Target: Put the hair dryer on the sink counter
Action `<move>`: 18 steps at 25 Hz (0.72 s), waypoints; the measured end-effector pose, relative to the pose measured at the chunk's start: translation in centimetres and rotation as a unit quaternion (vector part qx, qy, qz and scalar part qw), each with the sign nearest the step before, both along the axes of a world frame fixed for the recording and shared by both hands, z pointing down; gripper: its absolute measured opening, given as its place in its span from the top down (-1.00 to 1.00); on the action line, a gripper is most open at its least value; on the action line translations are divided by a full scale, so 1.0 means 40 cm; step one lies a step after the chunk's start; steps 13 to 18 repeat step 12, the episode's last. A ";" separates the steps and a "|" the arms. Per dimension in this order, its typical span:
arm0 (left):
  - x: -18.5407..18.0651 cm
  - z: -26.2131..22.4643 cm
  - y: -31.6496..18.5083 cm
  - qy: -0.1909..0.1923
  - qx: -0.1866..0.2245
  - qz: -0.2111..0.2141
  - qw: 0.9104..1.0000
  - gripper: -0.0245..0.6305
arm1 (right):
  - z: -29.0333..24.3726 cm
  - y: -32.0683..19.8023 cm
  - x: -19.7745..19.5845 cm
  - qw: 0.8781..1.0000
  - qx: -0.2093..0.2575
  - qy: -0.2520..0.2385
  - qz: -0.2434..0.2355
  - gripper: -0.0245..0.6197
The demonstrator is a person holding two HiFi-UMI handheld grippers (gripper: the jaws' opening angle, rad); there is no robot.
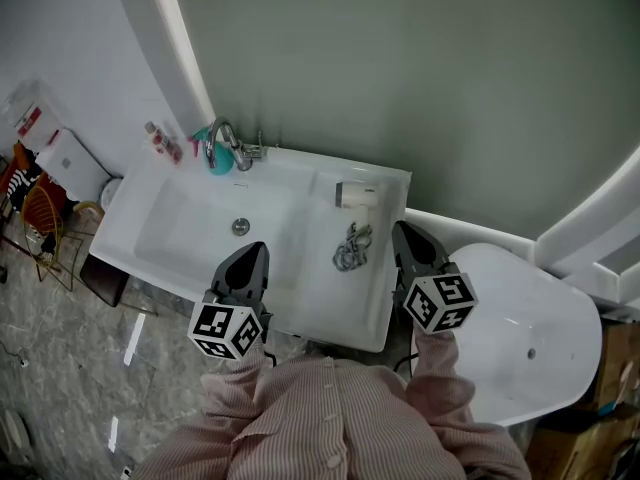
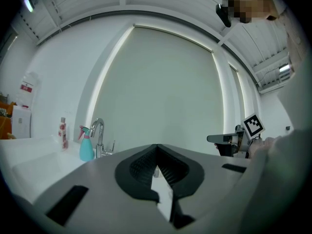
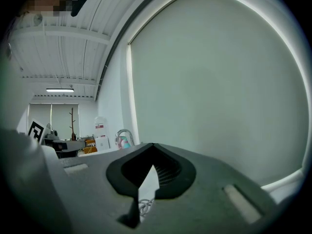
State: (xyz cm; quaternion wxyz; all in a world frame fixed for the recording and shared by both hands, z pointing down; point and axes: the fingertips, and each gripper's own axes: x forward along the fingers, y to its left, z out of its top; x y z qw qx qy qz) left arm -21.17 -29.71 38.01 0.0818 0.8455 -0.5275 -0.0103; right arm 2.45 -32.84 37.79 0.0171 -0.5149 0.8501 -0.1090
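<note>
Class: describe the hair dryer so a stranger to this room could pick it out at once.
Find the white sink counter; on its flat part right of the basin lies the hair dryer, near the wall. It lies flat and trails a coiled grey cord, unlike the upright teal bottle and pink bottle beside the faucet.

Glossy ceramic-looking sink counter (image 1: 300, 290), polished metal faucet (image 1: 222, 141), smooth plastic hair dryer (image 1: 356, 194), striped cloth shirt (image 1: 330, 418), shiny veined stone floor (image 1: 60, 368).
</note>
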 end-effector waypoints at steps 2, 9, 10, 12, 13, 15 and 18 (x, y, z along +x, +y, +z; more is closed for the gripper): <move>0.004 0.002 0.002 0.000 -0.001 0.001 1.000 0.93 | 0.002 0.003 0.001 1.000 0.001 0.006 0.000 0.91; 0.008 0.003 0.012 0.001 -0.005 0.000 1.000 0.93 | 0.006 0.014 0.006 1.000 -0.001 0.010 -0.002 0.91; 0.008 0.004 0.014 0.001 -0.006 0.000 1.000 0.93 | 0.007 0.015 0.007 1.000 -0.002 0.010 -0.002 0.91; 0.009 0.006 0.016 0.001 -0.007 -0.001 1.000 0.93 | 0.008 0.017 0.008 1.000 -0.003 0.009 -0.003 0.91; 0.009 0.006 0.016 0.001 -0.007 -0.001 1.000 0.93 | 0.008 0.017 0.008 1.000 -0.003 0.009 -0.003 0.91; 0.009 0.006 0.016 0.001 -0.007 -0.001 1.000 0.93 | 0.008 0.017 0.008 1.000 -0.003 0.009 -0.003 0.91; 0.009 0.006 0.016 0.001 -0.007 -0.001 1.000 0.93 | 0.008 0.017 0.008 1.000 -0.003 0.009 -0.003 0.91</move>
